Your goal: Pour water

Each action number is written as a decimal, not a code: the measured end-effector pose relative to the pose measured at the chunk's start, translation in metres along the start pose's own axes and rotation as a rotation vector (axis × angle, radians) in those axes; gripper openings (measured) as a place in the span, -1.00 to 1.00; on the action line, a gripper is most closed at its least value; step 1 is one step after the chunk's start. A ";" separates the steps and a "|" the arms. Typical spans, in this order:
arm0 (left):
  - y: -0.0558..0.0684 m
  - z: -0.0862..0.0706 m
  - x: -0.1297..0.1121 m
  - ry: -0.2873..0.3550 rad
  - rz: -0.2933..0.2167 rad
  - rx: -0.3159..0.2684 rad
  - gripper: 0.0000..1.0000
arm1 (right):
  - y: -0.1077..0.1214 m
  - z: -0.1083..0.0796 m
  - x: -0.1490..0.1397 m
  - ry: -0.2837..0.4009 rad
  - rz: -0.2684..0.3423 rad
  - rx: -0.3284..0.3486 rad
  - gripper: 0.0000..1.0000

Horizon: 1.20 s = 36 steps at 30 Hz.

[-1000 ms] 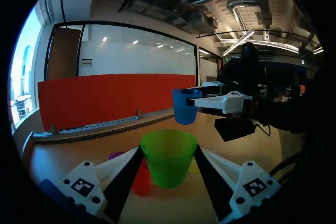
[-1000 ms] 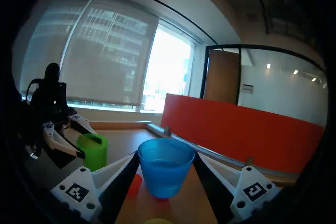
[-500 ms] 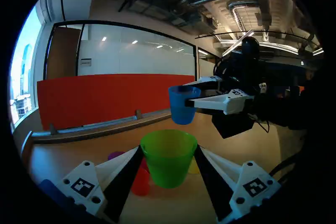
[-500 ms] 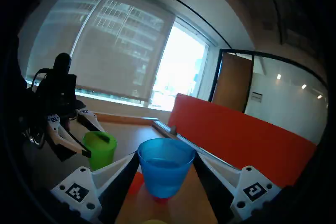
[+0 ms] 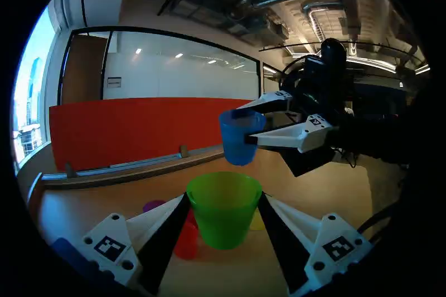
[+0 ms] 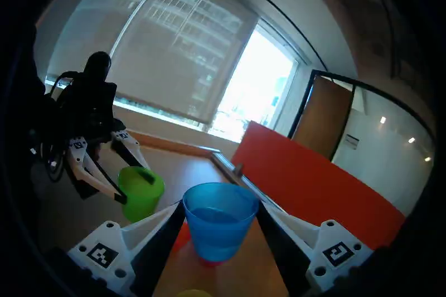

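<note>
Your left gripper holds the green cup upright over the wooden table, both fingers pressed on its sides. Your right gripper is clamped on the blue cup, which has water in it. In the left gripper view, the blue cup hangs slightly tilted above and beyond the green one, apart from it. A red cup, a purple cup and a yellow cup stand on the table below, well short of its far edge

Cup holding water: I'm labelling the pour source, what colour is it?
Blue cup, clearest in the right gripper view.
</note>
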<state>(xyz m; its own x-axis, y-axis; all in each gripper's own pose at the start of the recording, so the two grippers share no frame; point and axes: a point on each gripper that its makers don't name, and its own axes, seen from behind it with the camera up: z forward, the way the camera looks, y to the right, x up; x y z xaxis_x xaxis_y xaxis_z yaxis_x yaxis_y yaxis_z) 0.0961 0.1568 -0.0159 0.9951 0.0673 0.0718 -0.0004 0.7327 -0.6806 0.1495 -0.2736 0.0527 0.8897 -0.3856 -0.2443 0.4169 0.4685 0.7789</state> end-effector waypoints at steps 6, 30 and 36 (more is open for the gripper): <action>0.000 0.001 -0.002 -0.002 0.001 -0.001 0.73 | 0.000 0.001 0.005 -0.011 -0.038 0.019 0.85; -0.002 -0.001 -0.002 0.004 0.000 0.001 0.73 | 0.001 0.010 0.022 -0.027 -0.213 0.054 0.85; -0.002 -0.003 -0.002 0.006 0.002 0.003 0.73 | 0.002 0.013 0.026 -0.023 -0.248 0.050 0.85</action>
<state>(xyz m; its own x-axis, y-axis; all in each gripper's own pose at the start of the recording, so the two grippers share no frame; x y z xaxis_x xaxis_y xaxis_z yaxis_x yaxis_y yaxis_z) 0.0947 0.1529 -0.0167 0.9957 0.0643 0.0665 -0.0022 0.7346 -0.6785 0.1707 -0.2925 0.0552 0.7563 -0.5025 -0.4188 0.6119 0.3172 0.7245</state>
